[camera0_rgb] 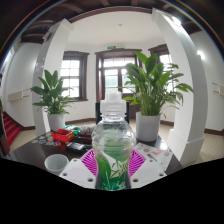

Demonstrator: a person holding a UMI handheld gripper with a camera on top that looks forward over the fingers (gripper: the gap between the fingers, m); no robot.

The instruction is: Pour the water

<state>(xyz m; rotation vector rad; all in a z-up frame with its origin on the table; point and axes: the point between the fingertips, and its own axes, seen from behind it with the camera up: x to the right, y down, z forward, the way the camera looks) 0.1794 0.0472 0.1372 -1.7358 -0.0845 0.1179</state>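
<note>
The clear water bottle (113,138) with its white cap stands upright between the fingers of the gripper (113,166), whose pads (90,163) press its sides, holding it above a dark table (35,152). Potted plants stand at ten o'clock (52,95) and two o'clock (152,90), before windows (113,75).

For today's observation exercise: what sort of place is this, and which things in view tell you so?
Probably a lounge or sitting room: large potted plants, tall wood-framed windows and a dark table. The gripper is shut on a clear plastic bottle.
</note>
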